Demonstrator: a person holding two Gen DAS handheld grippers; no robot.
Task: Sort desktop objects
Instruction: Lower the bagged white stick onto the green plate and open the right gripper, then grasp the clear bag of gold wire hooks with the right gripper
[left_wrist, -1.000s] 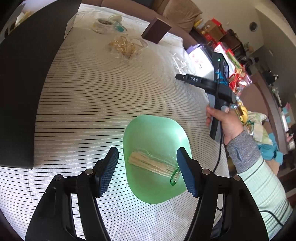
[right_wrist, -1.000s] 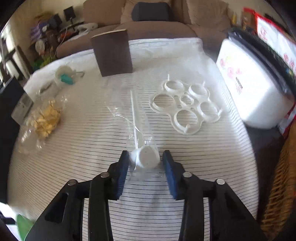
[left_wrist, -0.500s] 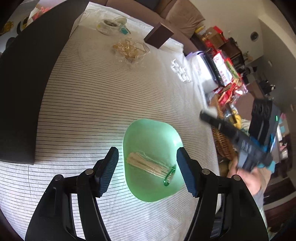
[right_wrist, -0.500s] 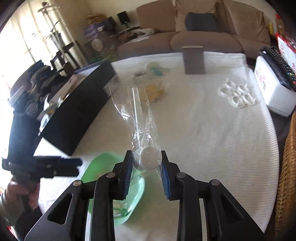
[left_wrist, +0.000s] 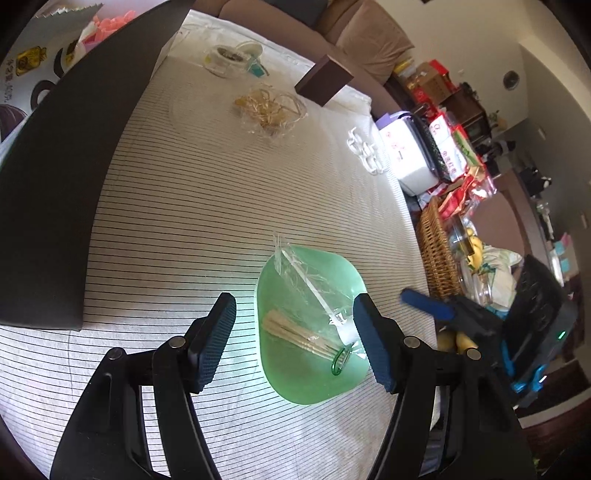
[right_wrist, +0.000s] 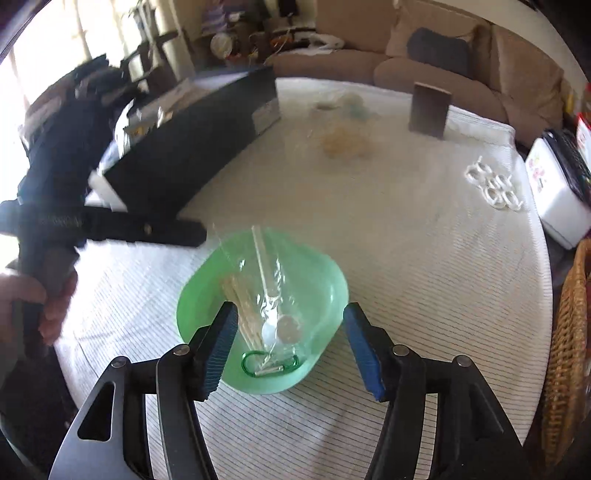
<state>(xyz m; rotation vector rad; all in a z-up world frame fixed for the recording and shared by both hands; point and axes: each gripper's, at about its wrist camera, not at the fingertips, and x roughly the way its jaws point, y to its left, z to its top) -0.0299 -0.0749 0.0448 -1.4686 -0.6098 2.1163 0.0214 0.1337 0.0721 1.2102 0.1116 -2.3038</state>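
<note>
A: What has moved since half a second ago?

B: The clear plastic sleeve with the white stick and round white head (right_wrist: 275, 306) has left the right gripper (right_wrist: 286, 347). It was clamped between the blue pads above the table; it now lies inside the shallow green plastic bowl (right_wrist: 332, 280), its open end reaching over the far rim. The jaws of the right gripper now stand wide apart, empty, just above the near rim.

A: What else is in the bowl?

B: A bundle of pale wooden sticks (left_wrist: 295, 334) and a green metal carabiner clip (right_wrist: 269, 363), both under or beside the sleeve.

A: State of the left gripper?

B: The left gripper (left_wrist: 295, 339) is spread wide, holds nothing, and hovers over the bowl as before.

A: Consequence for the task?

B: One more item is judged sorted. Still out on the striped white tablecloth (left_wrist: 221, 206) are the clear bag of yellow bands (left_wrist: 269, 110), the white plastic ring carrier (right_wrist: 495, 188), the tape roll (left_wrist: 229, 59) and the brown upright card (right_wrist: 430, 110). Any of these is a plausible next pick.
</note>
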